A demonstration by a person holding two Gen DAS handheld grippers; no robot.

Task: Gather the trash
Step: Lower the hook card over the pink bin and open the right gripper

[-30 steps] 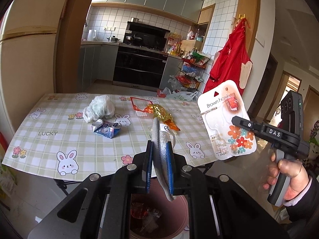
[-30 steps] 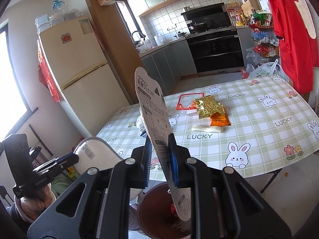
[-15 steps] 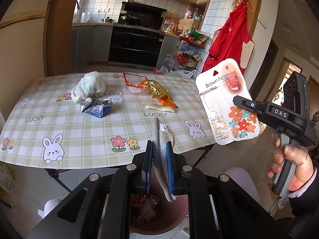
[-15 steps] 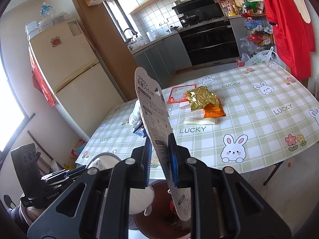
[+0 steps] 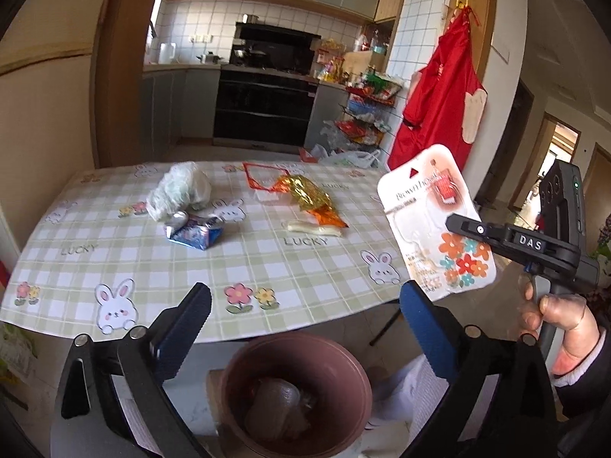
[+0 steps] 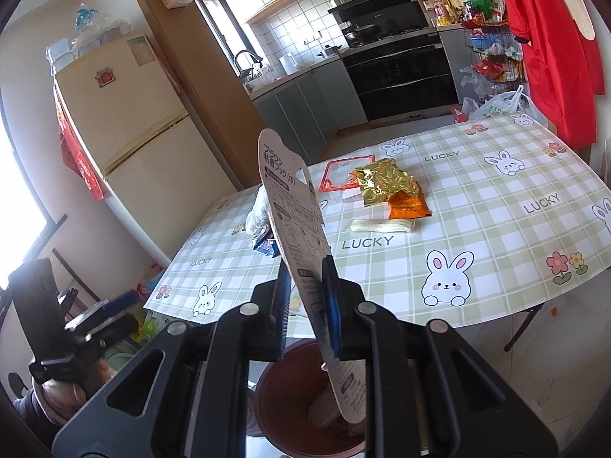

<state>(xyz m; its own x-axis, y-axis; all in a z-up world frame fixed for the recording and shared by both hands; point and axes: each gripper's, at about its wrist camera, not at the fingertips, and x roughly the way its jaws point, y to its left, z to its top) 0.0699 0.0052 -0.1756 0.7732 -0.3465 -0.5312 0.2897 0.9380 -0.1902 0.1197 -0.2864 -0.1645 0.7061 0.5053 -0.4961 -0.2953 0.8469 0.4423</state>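
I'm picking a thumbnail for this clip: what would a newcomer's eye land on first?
Likely the white hook package, standing upright in the shut right gripper directly above the brown trash bin. Next, the left gripper, its fingers spread wide and empty over the same bin. Behind them, the bunny-print tablecloth carries a gold and orange wrapper and a crumpled white bag.
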